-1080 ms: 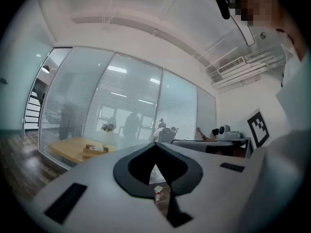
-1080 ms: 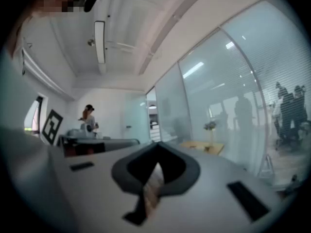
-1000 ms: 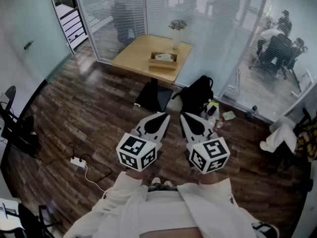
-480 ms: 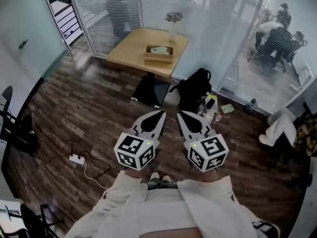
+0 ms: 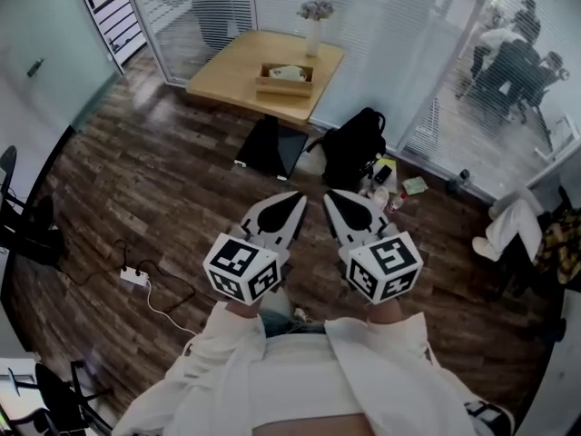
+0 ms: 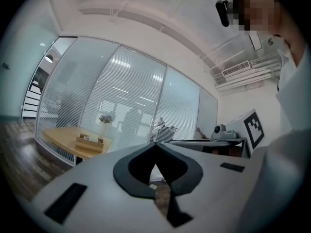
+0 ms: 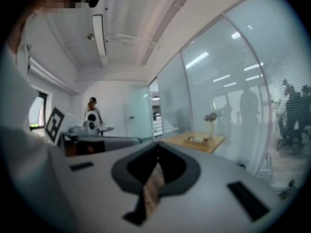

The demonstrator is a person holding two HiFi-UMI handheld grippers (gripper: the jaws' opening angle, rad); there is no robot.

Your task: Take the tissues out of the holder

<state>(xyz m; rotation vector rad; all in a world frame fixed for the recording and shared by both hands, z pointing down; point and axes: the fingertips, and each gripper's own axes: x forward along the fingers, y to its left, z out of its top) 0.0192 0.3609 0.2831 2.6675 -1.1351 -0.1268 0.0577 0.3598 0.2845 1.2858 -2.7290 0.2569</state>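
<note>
A wooden tissue holder (image 5: 284, 75) with white tissues in it sits on a light wooden table (image 5: 236, 71) far ahead, beside a vase of flowers (image 5: 313, 25). In the head view my left gripper (image 5: 297, 196) and right gripper (image 5: 332, 194) hang side by side over the dark wood floor, well short of the table. Both have their jaws together at the tips, with nothing between them. The holder (image 6: 89, 142) looks small and distant past the left gripper (image 6: 155, 145). Past the right gripper (image 7: 156, 144), the holder (image 7: 198, 140) is just as small.
A black backpack (image 5: 354, 157) and small clutter (image 5: 392, 193) lie on the floor by the table's base (image 5: 270, 148). A power strip (image 5: 133, 277) with its cable lies at the left. Glass partitions with blinds stand behind the table, and people sit beyond them.
The table and holder have slid up and slightly left in the head view as the person steps forward. Both grippers stay shut, side by side.
</note>
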